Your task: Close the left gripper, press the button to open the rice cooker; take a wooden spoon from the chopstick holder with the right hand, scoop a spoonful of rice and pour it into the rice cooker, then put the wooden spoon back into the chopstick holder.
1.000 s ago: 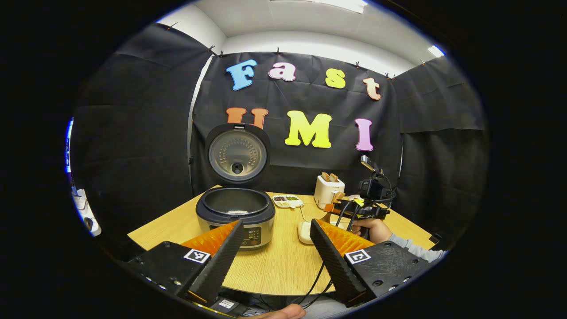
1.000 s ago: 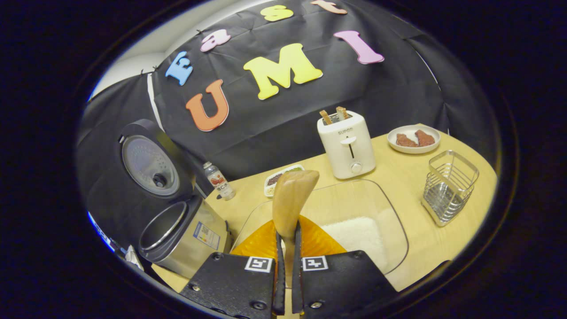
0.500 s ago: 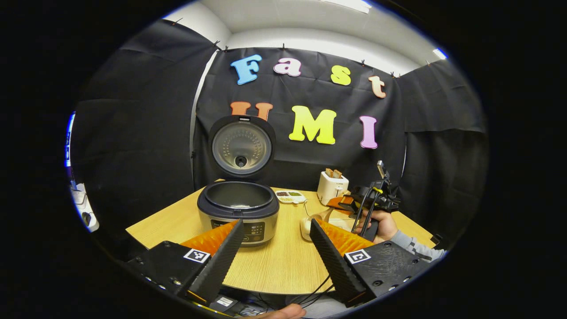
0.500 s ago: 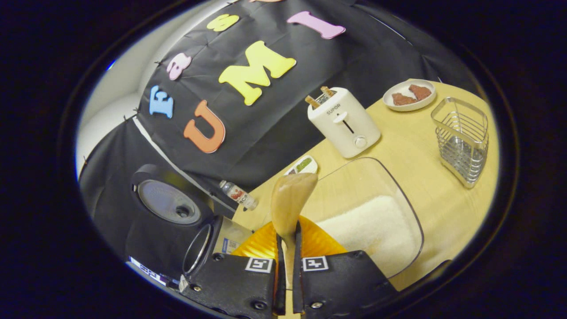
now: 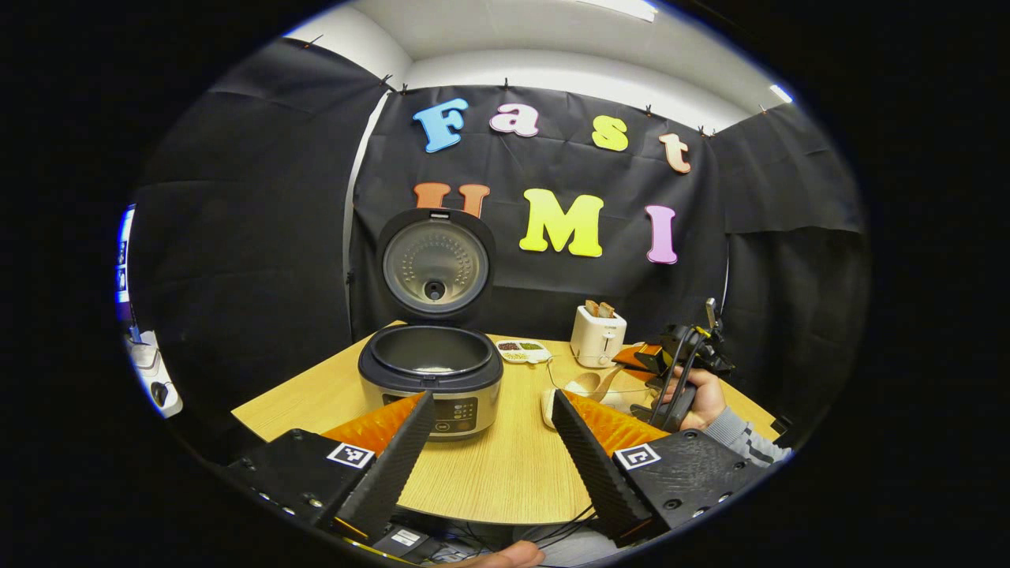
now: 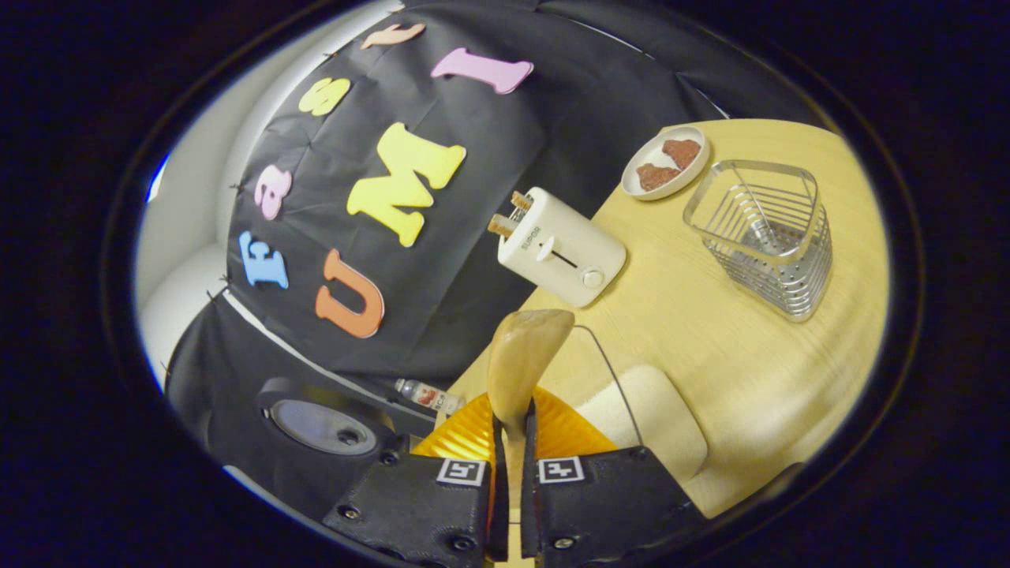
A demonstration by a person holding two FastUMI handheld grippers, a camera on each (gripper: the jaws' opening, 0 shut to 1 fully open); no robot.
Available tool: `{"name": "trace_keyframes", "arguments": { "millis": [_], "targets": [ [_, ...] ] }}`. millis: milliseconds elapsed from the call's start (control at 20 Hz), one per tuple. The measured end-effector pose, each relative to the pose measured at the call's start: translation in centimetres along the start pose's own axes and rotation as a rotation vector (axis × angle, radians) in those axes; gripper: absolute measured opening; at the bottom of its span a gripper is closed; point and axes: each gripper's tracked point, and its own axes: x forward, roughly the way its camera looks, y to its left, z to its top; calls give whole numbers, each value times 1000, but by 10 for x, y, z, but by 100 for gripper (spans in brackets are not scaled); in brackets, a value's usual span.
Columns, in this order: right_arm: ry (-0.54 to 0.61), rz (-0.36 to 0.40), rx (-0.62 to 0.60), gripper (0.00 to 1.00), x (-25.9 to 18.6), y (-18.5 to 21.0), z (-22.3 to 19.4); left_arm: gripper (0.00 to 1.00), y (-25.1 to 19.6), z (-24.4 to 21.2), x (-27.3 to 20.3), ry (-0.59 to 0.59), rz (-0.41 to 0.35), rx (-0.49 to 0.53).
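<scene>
Right gripper view: fingers [image 6: 495,473] clamp wooden spoon [image 6: 521,359] over rice [image 6: 647,414]

Item count, tabletop.
One rice cooker [image 5: 431,379], one wooden spoon [image 6: 522,364], one toaster [image 6: 559,256], one wire holder [image 6: 764,237], one plate [image 6: 664,152], one small bottle [image 6: 426,394], one clear rice container [image 6: 655,410].

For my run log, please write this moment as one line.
cooker: lid open | left tool: open, idle | right tool: shut on spoon, above rice dish | holder: no spoon inside
</scene>
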Motion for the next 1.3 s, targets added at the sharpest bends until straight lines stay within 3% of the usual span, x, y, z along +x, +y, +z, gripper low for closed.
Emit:
{"name": "trace_keyframes", "arguments": {
  "millis": [200,350,450,900,1300],
  "targets": [
    [-38,74,227,11,-24,2,26,95,-11,1,-2,2,-8,33],
    [-44,194,489,10,-41,17,46,95,-16,5,-5,-1,-11,53],
    [-20,255,573,11,-53,30,49,95,-18,9,-7,-6,-12,58],
    [-16,304,469,11,-74,99,40,95,-6,22,-33,-60,-14,57],
    [48,302,360,11,-38,169,-25,95,34,20,-50,-96,23,38]
  ]
}}
